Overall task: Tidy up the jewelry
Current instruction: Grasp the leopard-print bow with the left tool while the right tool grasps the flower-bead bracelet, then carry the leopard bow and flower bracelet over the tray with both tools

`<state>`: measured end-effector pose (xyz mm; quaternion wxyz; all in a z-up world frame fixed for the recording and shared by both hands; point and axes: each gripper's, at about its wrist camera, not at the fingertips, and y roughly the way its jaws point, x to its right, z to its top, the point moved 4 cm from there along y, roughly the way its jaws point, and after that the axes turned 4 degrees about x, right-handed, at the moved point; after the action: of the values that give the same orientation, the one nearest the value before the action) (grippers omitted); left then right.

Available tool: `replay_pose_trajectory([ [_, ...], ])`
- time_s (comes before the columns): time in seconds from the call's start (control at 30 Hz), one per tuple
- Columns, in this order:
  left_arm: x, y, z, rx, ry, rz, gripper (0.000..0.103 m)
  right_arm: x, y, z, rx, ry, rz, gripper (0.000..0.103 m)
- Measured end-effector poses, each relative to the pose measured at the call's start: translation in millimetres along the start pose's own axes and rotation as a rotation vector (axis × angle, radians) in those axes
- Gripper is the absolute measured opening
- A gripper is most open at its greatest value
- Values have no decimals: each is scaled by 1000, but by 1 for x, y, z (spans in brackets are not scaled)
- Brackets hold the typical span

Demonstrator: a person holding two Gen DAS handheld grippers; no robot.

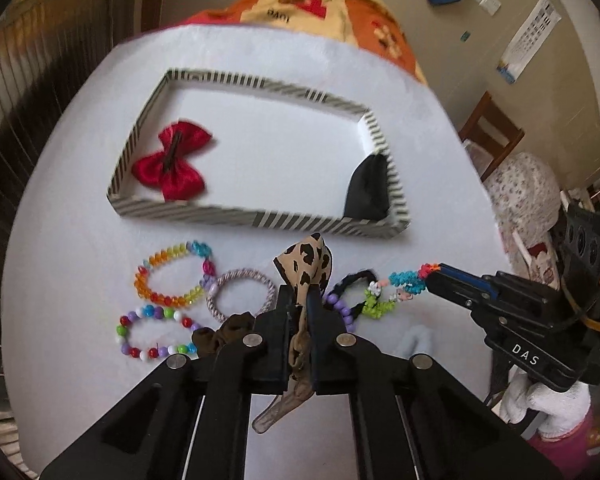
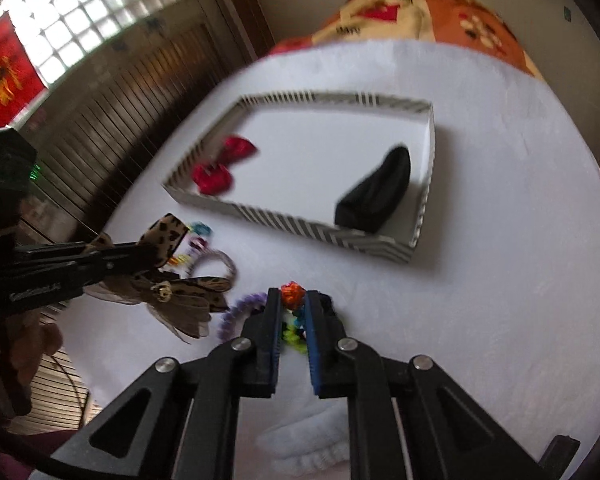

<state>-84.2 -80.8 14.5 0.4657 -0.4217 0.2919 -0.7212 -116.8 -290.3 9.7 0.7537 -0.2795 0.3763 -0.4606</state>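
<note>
Holding my left gripper level above the worktop, clamped on the leopard bow; my right gripper reaches in low, pinching the beaded bracelet near the tray.

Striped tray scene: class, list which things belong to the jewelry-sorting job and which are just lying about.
Job: tray, red bow, leopard bow, loom bracelet, bead bracelets, hair tie, scrunchie.
Lying about: blanket, chair, calendar.

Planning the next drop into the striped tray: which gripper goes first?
Probably left. The left gripper is shut on the leopard-print bow, lifted near the striped tray. The right gripper only pinches the loom-band bracelet.
</note>
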Motion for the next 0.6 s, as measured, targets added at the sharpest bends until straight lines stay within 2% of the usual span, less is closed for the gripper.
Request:
replay_pose_trajectory([
  [0.2, 6, -20, 20, 49, -2, -3, 0, -3, -24, 16, 61, 18, 42, 11],
  [0.6, -1, -31, 66, 98, -38, 0, 0, -6, -46, 49, 125, -5, 29, 12],
])
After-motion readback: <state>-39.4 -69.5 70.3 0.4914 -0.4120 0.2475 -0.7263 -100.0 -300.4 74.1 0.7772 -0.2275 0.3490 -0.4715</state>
